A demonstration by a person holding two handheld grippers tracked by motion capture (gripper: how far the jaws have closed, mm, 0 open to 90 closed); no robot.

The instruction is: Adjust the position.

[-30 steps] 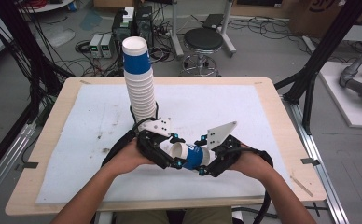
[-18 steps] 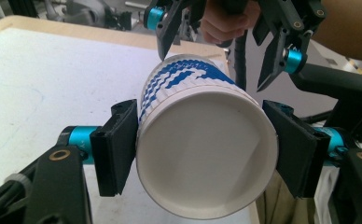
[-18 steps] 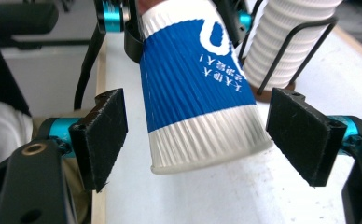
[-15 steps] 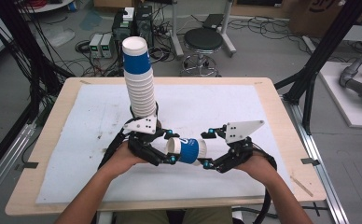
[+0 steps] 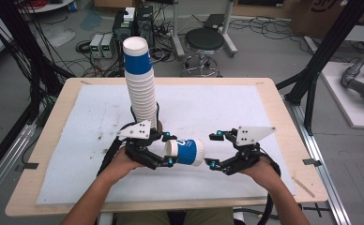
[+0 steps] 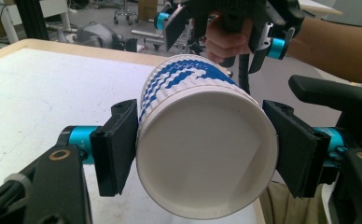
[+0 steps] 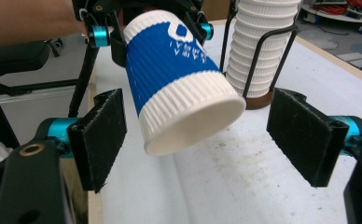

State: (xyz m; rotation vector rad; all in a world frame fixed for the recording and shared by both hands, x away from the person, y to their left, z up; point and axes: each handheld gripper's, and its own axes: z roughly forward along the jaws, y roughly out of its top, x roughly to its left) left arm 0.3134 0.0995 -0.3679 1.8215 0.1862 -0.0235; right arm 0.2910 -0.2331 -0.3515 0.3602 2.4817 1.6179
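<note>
1. Since the earlier pictures we see the two hands part: the right claw (image 5: pixel 211 150) now sits apart from the cup (image 5: pixel 185 152), where a second ago both claws crowded around it near the middle of the counter's (image 5: pixel 274 112) front half.
2. Our left claw (image 6: pixel 200 154) is clenched on the cup, pads pressing its wall near the closed bottom end, as the left gripper view shows.
3. Our right claw is released; its jaws have just been opening, and in the right gripper view the cup's mouth end (image 7: pixel 195 122) hangs between the pads without touching either.
4. We read the cup's long axis as lying level, roughly along the counter's front edge, mouth toward the right claw.
5. Behind the left claw stands the tall cup stack (image 5: pixel 141 84) in its wire holder (image 7: pixel 258 60), toward the counter's far edge.
6. We judge the left hand nearer the stack, so the cup must be tipped upright before it goes anywhere near it.
</note>
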